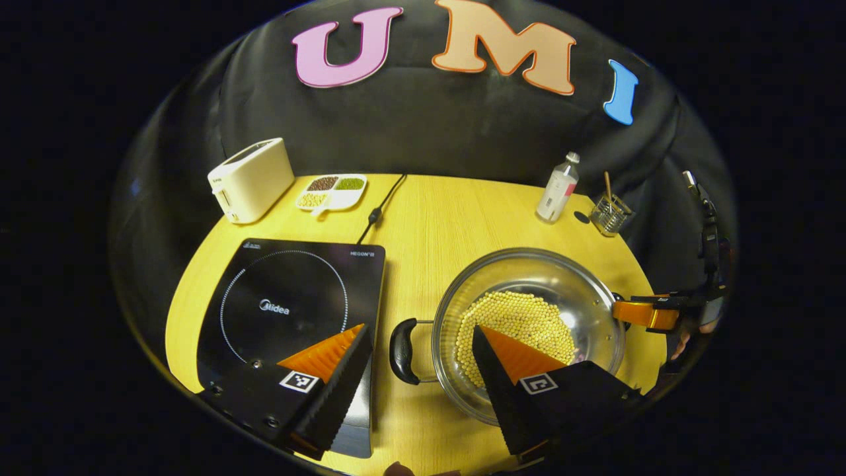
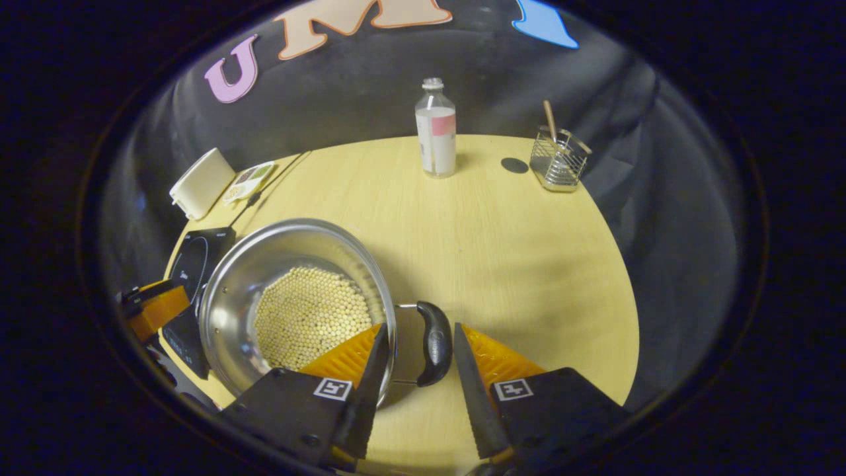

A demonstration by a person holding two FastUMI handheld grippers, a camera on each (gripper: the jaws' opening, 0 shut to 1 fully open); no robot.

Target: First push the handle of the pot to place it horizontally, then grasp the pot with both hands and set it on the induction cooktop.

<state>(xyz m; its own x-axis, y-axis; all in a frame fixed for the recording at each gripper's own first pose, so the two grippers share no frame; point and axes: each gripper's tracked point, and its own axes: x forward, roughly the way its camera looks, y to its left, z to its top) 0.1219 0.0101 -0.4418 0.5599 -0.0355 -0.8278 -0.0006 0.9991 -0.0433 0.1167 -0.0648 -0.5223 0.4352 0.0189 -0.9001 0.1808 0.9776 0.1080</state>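
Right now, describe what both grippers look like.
Left gripper and right gripper look alike: each has two wedge-shaped fingers that taper to a point, with toothed inner edges and ridged faces. Each finger carries a square black-and-white coded marker near its base.

A: Classify the location.

B: A staged kitchen set inside a recording booth. A draped black cloth wall backs a round, light-wood bench.

A: Supporting evidence?

B: Kitchen equipment on the bench: a flat black induction cooktop, a cream-coloured box-shaped toaster, a white divided dish of beans and grains, a round stainless-steel pot holding pale beans, a clear plastic bottle, and a wire utensil basket.
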